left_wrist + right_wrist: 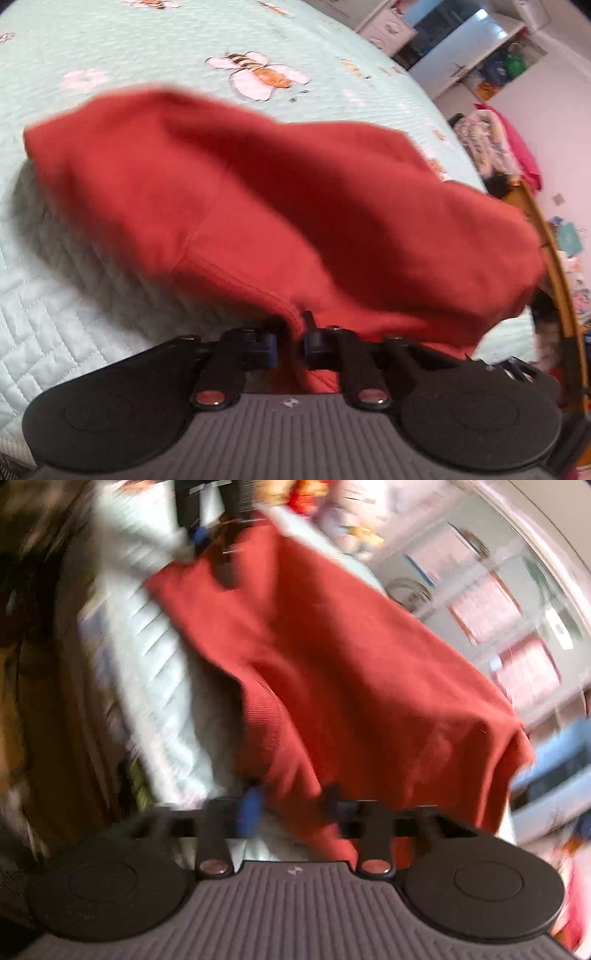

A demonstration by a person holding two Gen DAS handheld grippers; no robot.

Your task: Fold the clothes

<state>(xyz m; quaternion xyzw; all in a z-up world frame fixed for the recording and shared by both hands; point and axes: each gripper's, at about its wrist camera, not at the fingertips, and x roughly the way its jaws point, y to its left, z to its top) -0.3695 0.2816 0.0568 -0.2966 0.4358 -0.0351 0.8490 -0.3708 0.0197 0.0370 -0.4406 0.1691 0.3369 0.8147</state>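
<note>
A red garment hangs lifted above the pale green quilted bed, billowing and blurred. My left gripper is shut on a stitched hem of it, with the cloth pinched between the two black fingers. In the right wrist view the same red garment stretches away from my right gripper, whose fingers are shut on a bunched edge of the cloth. At the top of that view the left gripper holds the far corner. The picture there is strongly blurred.
The bedspread carries a bee and flower print. A wooden bed frame runs down the right side, with piled clothes and white cupboards behind. Windows and shelves lie beyond the bed.
</note>
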